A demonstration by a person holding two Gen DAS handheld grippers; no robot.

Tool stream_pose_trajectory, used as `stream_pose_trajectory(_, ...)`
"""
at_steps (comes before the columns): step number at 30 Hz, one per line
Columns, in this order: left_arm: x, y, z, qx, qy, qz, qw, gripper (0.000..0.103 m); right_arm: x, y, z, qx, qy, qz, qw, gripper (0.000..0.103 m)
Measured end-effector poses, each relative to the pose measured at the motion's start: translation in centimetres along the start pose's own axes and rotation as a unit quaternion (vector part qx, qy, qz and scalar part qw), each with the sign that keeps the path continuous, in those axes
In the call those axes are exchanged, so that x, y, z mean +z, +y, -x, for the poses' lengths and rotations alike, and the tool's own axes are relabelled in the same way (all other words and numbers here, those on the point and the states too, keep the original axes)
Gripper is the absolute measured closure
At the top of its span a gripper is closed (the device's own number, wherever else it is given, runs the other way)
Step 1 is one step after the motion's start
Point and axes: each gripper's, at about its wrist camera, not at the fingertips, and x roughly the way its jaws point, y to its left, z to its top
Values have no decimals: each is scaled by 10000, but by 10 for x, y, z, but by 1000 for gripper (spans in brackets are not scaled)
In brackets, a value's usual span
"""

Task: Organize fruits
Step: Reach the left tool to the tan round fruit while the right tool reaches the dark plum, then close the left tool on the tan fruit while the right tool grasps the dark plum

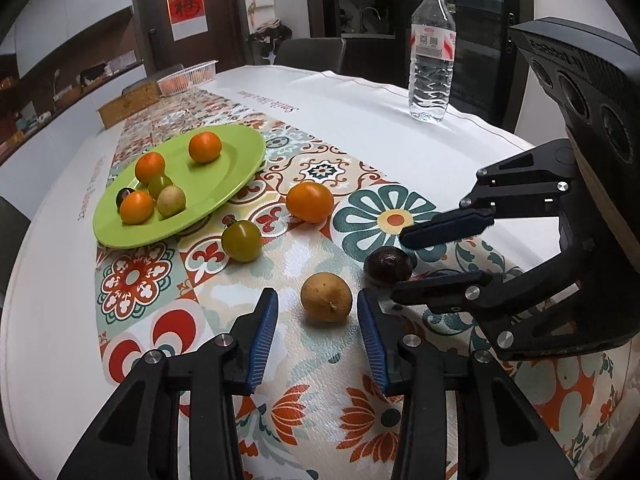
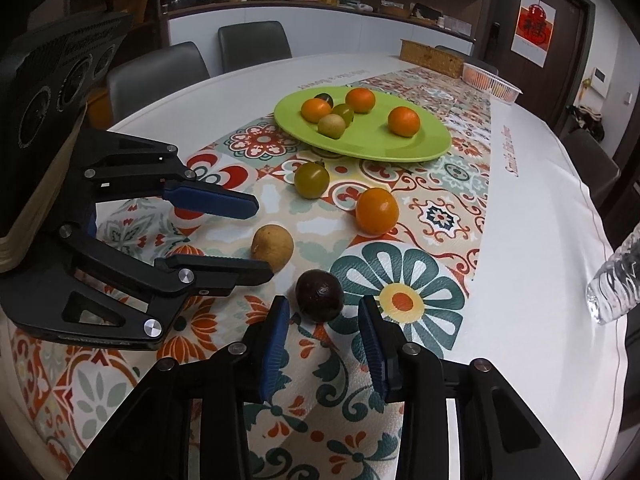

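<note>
Left wrist view: your left gripper (image 1: 318, 312) stands open around the tan fruit (image 1: 326, 298), right gripper (image 2: 324, 320) open around the dark fruit (image 2: 319, 295); centre each on the tablecloth (image 1: 312, 412), close gently, then carry to the green plate (image 1: 240, 160).

A water bottle (image 1: 431, 56) stands on the patterned tablecloth (image 1: 224, 360), near grey chairs (image 2: 252, 46)
</note>
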Motion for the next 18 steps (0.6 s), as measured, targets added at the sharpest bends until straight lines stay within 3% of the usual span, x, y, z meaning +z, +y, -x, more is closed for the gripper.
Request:
stream_pose_trajectory(7,2,2,-4,-68,46,116,9999,67,3,-1,-4,65,-24,-70,10000,72)
stream_pose_trajectory(11,2,2,-5,-76,70,179,9998,75,4,-2,-8,86,7,-109,9999,73)
stream_pose_trajectory(18,2,3,1,-50,18,299,9995,75,4,-4,-3,112,-46,-205,9997,76)
